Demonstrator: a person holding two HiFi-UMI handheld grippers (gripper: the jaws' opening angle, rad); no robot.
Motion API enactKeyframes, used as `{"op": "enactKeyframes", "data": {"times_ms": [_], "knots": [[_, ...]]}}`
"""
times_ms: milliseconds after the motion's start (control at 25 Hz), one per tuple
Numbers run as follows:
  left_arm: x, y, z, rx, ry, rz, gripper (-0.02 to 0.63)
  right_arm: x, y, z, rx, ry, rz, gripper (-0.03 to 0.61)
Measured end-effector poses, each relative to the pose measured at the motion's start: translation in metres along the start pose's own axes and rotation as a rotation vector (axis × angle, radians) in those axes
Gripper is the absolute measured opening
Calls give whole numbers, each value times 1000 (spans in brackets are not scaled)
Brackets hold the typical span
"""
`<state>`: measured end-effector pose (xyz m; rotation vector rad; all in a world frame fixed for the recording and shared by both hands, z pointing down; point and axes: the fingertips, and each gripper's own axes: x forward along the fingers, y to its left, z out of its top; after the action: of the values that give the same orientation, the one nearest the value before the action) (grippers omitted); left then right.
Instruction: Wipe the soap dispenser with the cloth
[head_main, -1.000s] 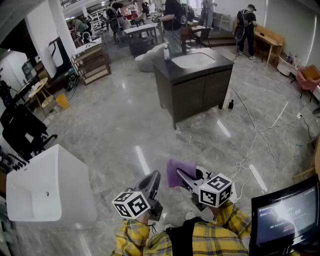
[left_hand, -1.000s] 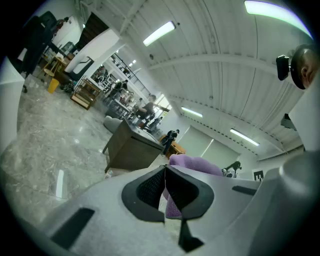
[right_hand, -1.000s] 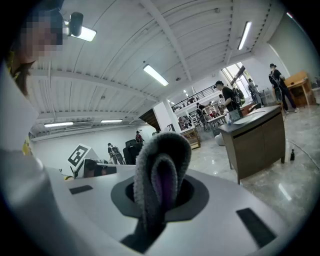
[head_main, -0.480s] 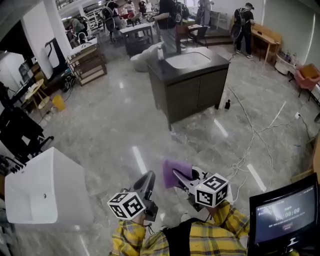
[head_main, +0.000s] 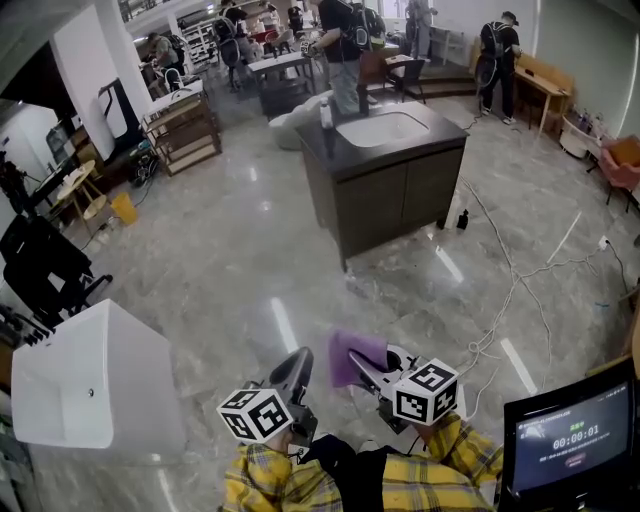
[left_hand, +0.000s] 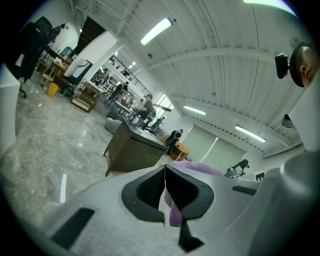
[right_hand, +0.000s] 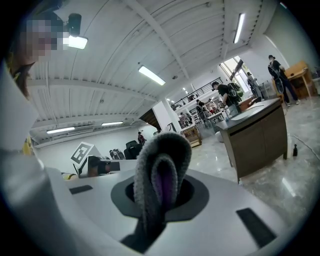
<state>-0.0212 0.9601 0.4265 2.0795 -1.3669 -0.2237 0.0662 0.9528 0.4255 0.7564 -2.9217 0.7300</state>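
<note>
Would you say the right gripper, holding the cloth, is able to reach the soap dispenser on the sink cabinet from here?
Probably not yet. The right gripper grips the cloth, but a wide stretch of floor separates it from the sink cabinet bearing the soap dispenser; nothing blocks the path.

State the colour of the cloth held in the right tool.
The cloth is plain purple; the head view shows it best.

My two arms in yellow plaid sleeves (head_main: 268, 478), held low and close side by side: left gripper (head_main: 302, 360) pointing forward near level, jaws pressed together on nothing; right gripper (head_main: 357, 361) just beside it, likewise near level, jaws clamped on a fold of purple cloth (head_main: 347, 351).
</note>
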Motion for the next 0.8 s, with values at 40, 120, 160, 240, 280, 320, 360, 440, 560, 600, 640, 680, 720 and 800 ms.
{"op": "enactKeyframes", "data": {"times_ms": [40, 120, 160, 240, 280, 320, 360, 440, 560, 600, 640, 680, 720, 800], "knots": [[3, 2, 2, -1, 0, 0, 8, 2, -3, 1, 2, -2, -3, 41], [13, 6, 7, 0, -1, -5, 8, 7, -13, 4, 7, -6, -13, 41], [19, 8, 10, 3, 0, -9, 8, 10, -18, 6, 11, -6, -18, 41], [31, 15, 15, 16, 4, -12, 8, 18, -28, 8, 12, -4, -23, 41], [38, 20, 18, 21, 5, -13, 8, 23, -33, 10, 11, -2, -26, 41], [44, 26, 23, 21, 5, -14, 8, 29, -38, 12, 11, 0, -30, 41], [50, 31, 28, 18, 4, -18, 8, 36, -43, 14, 12, 2, -36, 41], [62, 42, 40, 12, 3, -28, 8, 50, -52, 20, 13, 5, -47, 41], [83, 59, 59, 16, 9, -36, 8, 73, -69, 36, 9, 6, -67, 41], [90, 66, 65, 15, 12, -38, 8, 82, -75, 41, 10, 5, -71, 41], [97, 72, 71, 13, 15, -43, 8, 90, -80, 46, 10, 4, -75, 41], [103, 79, 76, 10, 19, -47, 8, 99, -85, 51, 9, 4, -80, 41], [110, 85, 82, 9, 24, -53, 8, 107, -89, 55, 9, 4, -86, 41], [122, 95, 90, 11, 36, -64, 8, 121, -99, 62, 13, 2, -98, 41]]}}
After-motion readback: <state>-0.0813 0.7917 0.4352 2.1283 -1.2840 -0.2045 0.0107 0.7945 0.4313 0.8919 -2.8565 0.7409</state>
